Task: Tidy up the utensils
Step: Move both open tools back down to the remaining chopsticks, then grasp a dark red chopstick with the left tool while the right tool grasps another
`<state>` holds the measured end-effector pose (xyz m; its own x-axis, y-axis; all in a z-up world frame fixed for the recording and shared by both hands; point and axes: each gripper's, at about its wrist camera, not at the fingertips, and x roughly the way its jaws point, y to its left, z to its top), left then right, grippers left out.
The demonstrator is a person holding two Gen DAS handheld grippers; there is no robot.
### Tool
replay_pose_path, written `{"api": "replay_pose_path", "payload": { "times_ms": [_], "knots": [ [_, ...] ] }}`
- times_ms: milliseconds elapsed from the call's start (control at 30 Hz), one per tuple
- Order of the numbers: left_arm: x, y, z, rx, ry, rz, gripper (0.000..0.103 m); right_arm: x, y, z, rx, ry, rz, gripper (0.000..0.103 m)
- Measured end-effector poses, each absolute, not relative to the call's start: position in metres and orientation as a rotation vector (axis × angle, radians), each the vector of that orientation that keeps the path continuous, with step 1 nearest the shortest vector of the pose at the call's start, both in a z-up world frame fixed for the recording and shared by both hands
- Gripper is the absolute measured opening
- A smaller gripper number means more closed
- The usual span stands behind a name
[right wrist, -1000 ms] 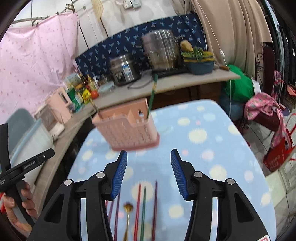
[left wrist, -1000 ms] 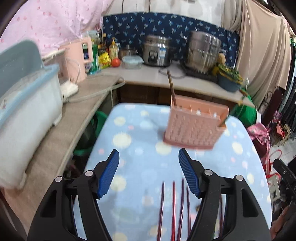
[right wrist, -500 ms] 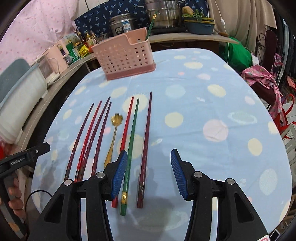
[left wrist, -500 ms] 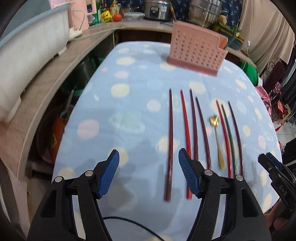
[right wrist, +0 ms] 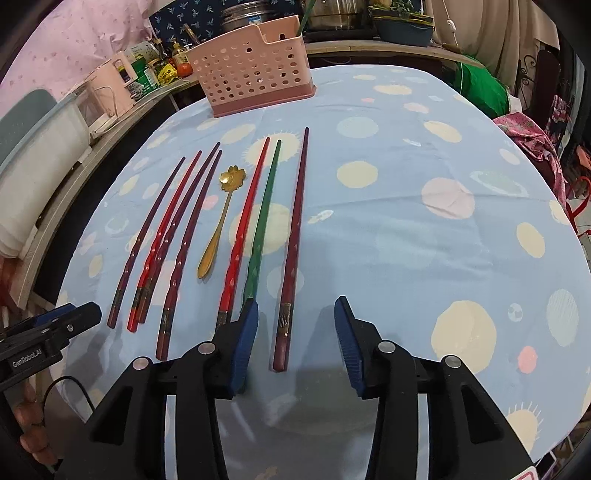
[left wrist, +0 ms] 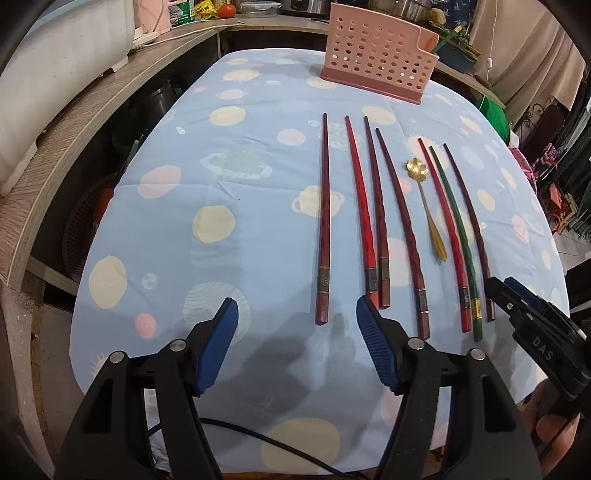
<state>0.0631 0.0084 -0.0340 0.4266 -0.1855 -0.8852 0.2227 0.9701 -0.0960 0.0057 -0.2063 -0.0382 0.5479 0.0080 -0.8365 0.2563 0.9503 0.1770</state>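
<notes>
Several chopsticks lie side by side on the blue spotted tablecloth (left wrist: 229, 147): dark red and red ones (left wrist: 324, 221), one green chopstick (right wrist: 263, 221), and a gold spoon (right wrist: 218, 225) among them. A pink perforated utensil basket (left wrist: 376, 51) stands at the far end and holds a green stick (right wrist: 306, 16). My left gripper (left wrist: 297, 325) is open just short of the leftmost chopstick's near end. My right gripper (right wrist: 295, 321) is open with the rightmost dark red chopstick (right wrist: 293, 240) lying between its fingers. Both are empty.
A wooden counter (left wrist: 74, 122) curves along the left with a white bin (left wrist: 55, 55). Pots, bottles and a pink kettle (right wrist: 122, 74) stand behind the table. A black cable (left wrist: 258, 439) lies at the near table edge. Clothes hang at the right.
Both grippers have tilted down from looking at the basket and counter to looking at the tabletop, and have drawn close to the near ends of the chopsticks. Both stay open.
</notes>
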Motion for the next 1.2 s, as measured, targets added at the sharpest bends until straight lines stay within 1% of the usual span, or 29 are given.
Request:
{"api": "replay_pose_path", "payload": {
  "times_ms": [167, 367, 400, 567, 667, 733, 767, 833, 900, 1000, 1200],
  "knots": [
    [0.068, 0.006, -0.041, 0.05, 1.087, -0.233, 0.062, 0.003, -0.205, -0.039, 0.28, 0.978, -0.155, 0.034],
    [0.074, 0.003, -0.052, 0.067, 1.091, -0.223, 0.056, 0.002, -0.201, -0.041, 0.25, 0.971, -0.167, 0.03],
    [0.075, 0.004, -0.054, 0.066, 1.095, -0.222, 0.052, 0.002, -0.201, -0.041, 0.247, 0.971, -0.169, 0.03],
    [0.076, 0.003, -0.055, 0.083, 1.075, -0.217, 0.049, 0.003, -0.199, -0.041, 0.229, 0.969, -0.176, 0.027],
    [0.076, 0.001, -0.055, 0.102, 1.066, -0.218, 0.039, 0.003, -0.198, -0.041, 0.214, 0.968, -0.181, 0.025],
    [0.076, 0.0, -0.054, 0.104, 1.065, -0.228, 0.027, 0.003, -0.197, -0.041, 0.203, 0.967, -0.184, 0.025],
    [0.075, -0.001, -0.054, 0.105, 1.065, -0.232, 0.025, 0.003, -0.196, -0.041, 0.196, 0.967, -0.185, 0.023],
    [0.074, -0.002, -0.053, 0.106, 1.065, -0.245, 0.016, 0.003, -0.195, -0.042, 0.187, 0.968, -0.185, 0.02],
    [0.073, -0.004, -0.053, 0.109, 1.066, -0.254, 0.01, 0.002, -0.194, -0.042, 0.185, 0.968, -0.181, 0.016],
    [0.072, -0.005, -0.053, 0.108, 1.072, -0.271, 0.008, 0.001, -0.194, -0.042, 0.188, 0.97, -0.172, 0.009],
    [0.071, -0.005, -0.051, 0.093, 1.084, -0.293, 0.007, 0.0, -0.194, -0.04, 0.198, 0.975, -0.159, 0.008]
  ]
}}
